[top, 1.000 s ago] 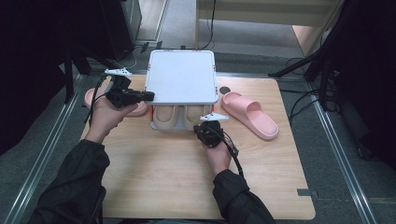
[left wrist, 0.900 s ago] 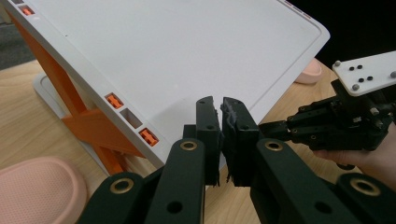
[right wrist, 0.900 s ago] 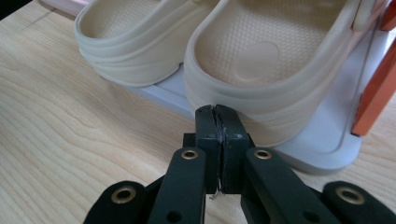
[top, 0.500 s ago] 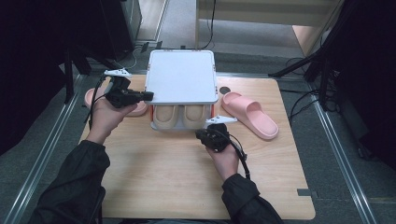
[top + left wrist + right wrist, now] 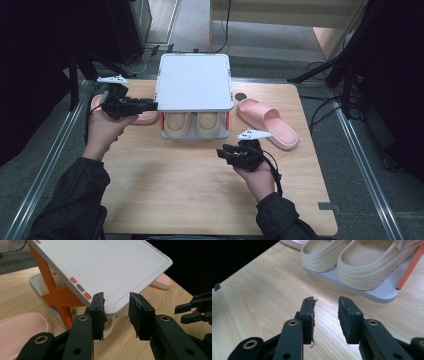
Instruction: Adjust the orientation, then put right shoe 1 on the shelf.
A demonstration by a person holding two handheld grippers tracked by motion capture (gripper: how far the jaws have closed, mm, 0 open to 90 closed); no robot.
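A white two-tier shoe rack (image 5: 194,82) with orange side struts (image 5: 60,296) is seen standing at the far middle of the wooden table (image 5: 165,190), its upper shelf tilted and bare. A pair of beige clogs (image 5: 195,124) is held on the lower tray, side by side with the heels toward the person; in the right gripper view the clogs (image 5: 359,262) are shown resting on the grey-white tray (image 5: 384,293). One pink slipper (image 5: 267,122) is laid on the table just right of the rack, and a second pink slipper (image 5: 145,116) is partly hidden behind the left hand beside the rack's left edge. The left gripper (image 5: 150,105) is held at the near left corner of the upper shelf; in the left gripper view (image 5: 116,315) its jaws are parted, with the shelf's corner lying between them, though it cannot be told whether the pads touch it. The right gripper (image 5: 225,152) is held low over bare table in front of the rack, pointing left, with the jaws released and nothing between them (image 5: 325,315). Dark sleeves (image 5: 75,200) are seen coming in from the bottom edge.
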